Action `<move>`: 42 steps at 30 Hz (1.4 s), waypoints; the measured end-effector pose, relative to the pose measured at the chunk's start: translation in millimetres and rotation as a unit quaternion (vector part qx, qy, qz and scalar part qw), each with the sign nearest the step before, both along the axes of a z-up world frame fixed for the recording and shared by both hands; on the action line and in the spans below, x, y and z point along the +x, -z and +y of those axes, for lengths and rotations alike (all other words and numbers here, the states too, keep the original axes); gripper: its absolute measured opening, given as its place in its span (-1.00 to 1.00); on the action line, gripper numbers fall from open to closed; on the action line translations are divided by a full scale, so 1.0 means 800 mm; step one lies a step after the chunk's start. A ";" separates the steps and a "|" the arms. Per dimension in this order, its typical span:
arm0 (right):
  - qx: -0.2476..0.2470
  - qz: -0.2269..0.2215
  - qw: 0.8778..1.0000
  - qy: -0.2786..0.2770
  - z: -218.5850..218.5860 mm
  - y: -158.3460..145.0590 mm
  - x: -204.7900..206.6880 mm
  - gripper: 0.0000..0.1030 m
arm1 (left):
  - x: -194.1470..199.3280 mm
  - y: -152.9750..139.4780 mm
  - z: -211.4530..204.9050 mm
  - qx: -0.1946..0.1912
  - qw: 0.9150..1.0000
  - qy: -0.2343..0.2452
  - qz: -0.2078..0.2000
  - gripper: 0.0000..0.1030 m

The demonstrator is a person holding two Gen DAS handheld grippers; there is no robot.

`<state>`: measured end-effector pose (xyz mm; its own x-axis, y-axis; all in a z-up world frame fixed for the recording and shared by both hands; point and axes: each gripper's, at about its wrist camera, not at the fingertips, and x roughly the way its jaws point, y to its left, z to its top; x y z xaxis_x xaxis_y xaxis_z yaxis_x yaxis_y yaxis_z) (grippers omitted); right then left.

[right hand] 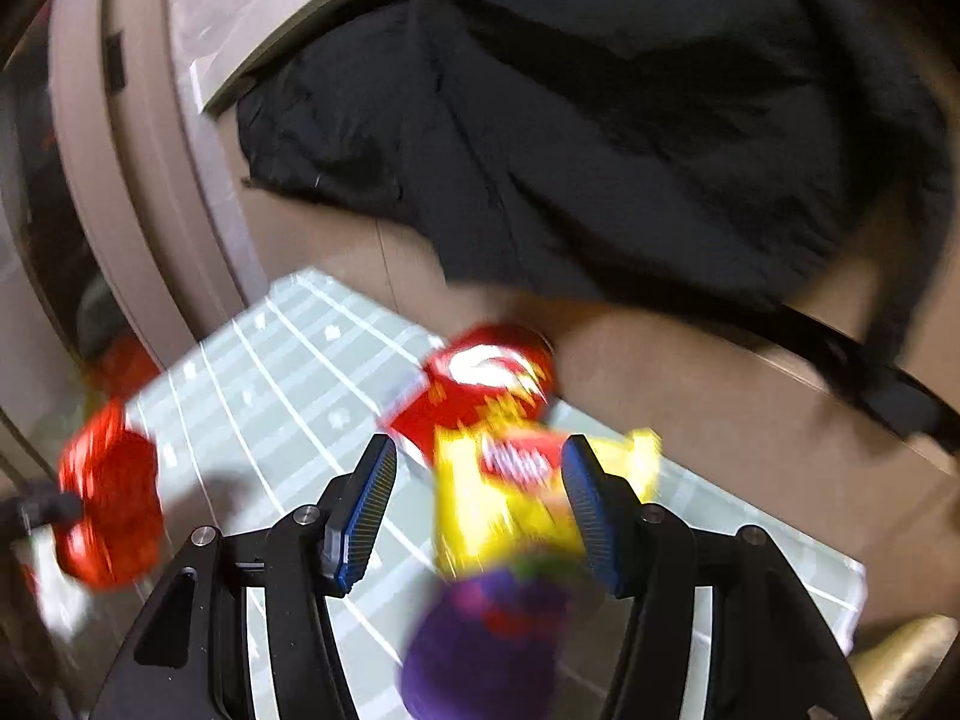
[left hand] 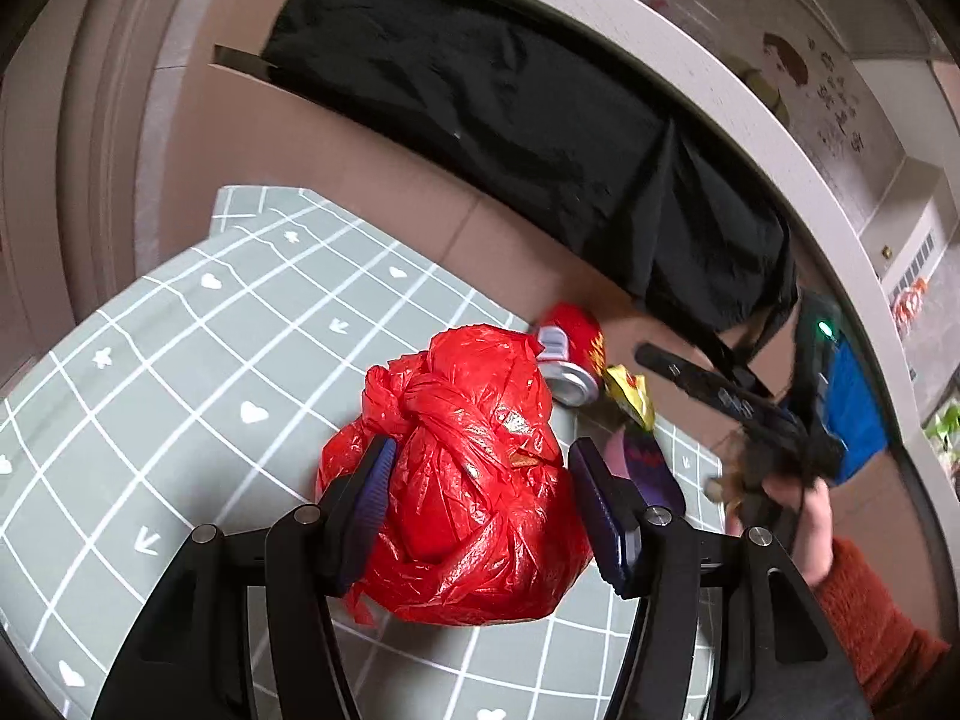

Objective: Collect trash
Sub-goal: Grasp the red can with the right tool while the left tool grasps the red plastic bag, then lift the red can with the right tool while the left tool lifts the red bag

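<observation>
Collection barely begun: open left gripper (left hand: 480,504) straddles the knotted red trash bag (left hand: 462,480) mid-table, open right gripper (right hand: 477,504) frames the yellow snack wrapper (right hand: 510,498) beside the red can (right hand: 486,384) at the table's far edge, nothing gripped

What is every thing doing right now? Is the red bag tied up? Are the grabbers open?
Red bag: knotted shut, sitting on the mat, between the open fingers.
Soda can: lying on its side.
Yellow snack wrapper: crumpled, blurred, between the fingers.
Purple wrapper: lying flat, blurred.
Left hand-held gripper: open.
Right hand-held gripper: open.
Black cloth: draped over the cardboard box.
</observation>
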<state>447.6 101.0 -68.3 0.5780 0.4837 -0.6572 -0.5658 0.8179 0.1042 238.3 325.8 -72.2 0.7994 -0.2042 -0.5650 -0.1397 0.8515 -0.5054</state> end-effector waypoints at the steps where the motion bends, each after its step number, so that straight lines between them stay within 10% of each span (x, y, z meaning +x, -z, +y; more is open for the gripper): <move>1: 0.000 0.003 1.000 0.008 0.012 0.001 0.010 0.06 | -0.001 0.000 0.004 0.001 1.000 -0.003 -0.002 0.15; 9: -0.024 0.036 0.994 0.100 0.065 0.043 0.058 0.09 | -0.008 0.011 0.041 -0.002 1.000 -0.025 0.002 0.15; 16: -0.050 0.038 0.995 0.074 0.085 0.059 0.061 0.57 | -0.007 0.020 0.063 -0.020 0.999 -0.040 0.002 0.15; 29: -0.080 0.105 0.990 0.057 0.086 0.082 0.076 0.65 | -0.003 0.025 0.057 -0.040 0.999 -0.032 0.003 0.15; 42: -0.005 -0.031 0.999 -0.038 0.011 -0.045 -0.080 0.64 | -0.036 -0.038 0.010 0.005 0.999 -0.029 -0.045 0.15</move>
<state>383.4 109.9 -32.6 0.5795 0.5208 -0.6268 -0.6312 0.7733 0.0589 209.6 333.7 -42.2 0.8569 -0.1511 -0.4928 -0.1440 0.8479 -0.5103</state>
